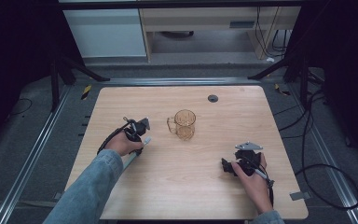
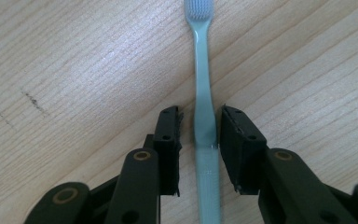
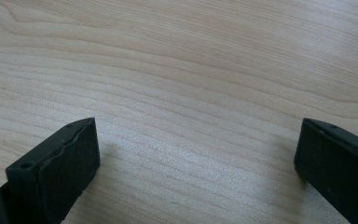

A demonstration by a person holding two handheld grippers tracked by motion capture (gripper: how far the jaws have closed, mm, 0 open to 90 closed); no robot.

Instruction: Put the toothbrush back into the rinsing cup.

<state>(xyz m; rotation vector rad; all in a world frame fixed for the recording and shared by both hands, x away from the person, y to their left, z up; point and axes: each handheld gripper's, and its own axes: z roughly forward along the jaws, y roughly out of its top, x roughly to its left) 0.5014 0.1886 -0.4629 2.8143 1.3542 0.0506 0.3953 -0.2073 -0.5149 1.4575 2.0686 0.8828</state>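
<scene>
My left gripper [image 2: 199, 140] has the toothbrush [image 2: 202, 88] between its jaws, not squeezed yet. If I lift too soon, it may slip out.

A light wooden desk [image 1: 242, 196] with rounded corners and a small round dark grommet [image 1: 213, 98] near its far edge is set on a grey carpeted floor [image 1: 28, 140]. Metal rails [image 1: 25, 172] are laid along both sides. Black cables [image 1: 326, 172] are coiled on the floor to the right. Behind, a white cabinet [image 1: 105, 32] and a pale wooden shelf unit [image 1: 205, 21] are seen; the side margins are left dark.
</scene>
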